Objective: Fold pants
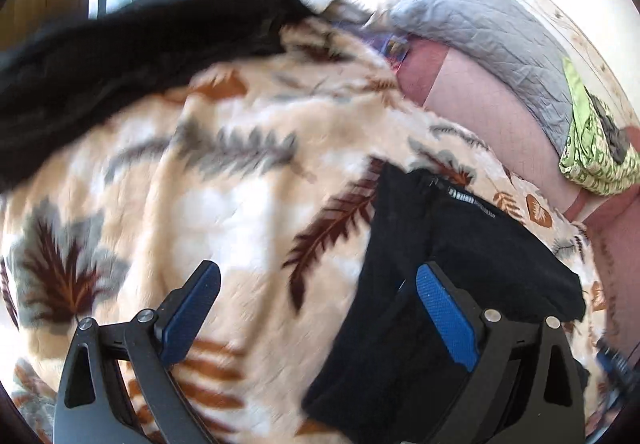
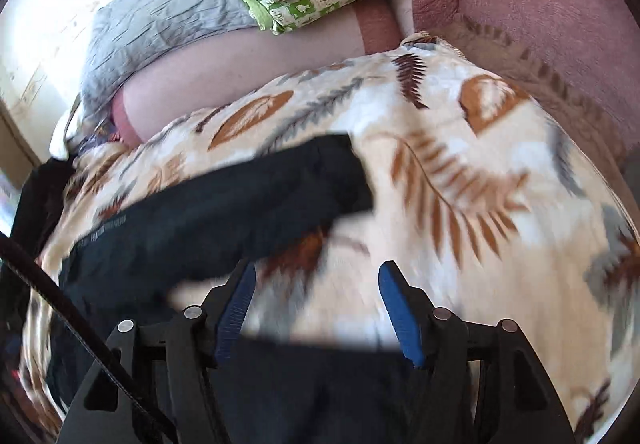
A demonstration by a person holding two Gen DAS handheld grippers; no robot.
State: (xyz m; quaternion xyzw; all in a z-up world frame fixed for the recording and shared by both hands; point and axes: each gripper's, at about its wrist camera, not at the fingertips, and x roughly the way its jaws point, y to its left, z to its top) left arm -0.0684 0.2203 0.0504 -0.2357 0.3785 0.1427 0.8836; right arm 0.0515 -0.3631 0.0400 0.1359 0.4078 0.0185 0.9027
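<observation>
Both claws apart and gripping nothing: left claw (image 1: 318,308) over leaf-print blanket (image 1: 224,180) beside black pants (image 1: 440,284), right claw (image 2: 316,308) just beyond pants' edge.

Black pants (image 1: 460,244) lying on leaf-print blanket (image 1: 240,184) below me, bunched, not flat. In my left view: waistband end with small white print, folded edge near my right-hand finger. In my right view: long dark leg stretching leftward. Motion blur hides creases.
</observation>
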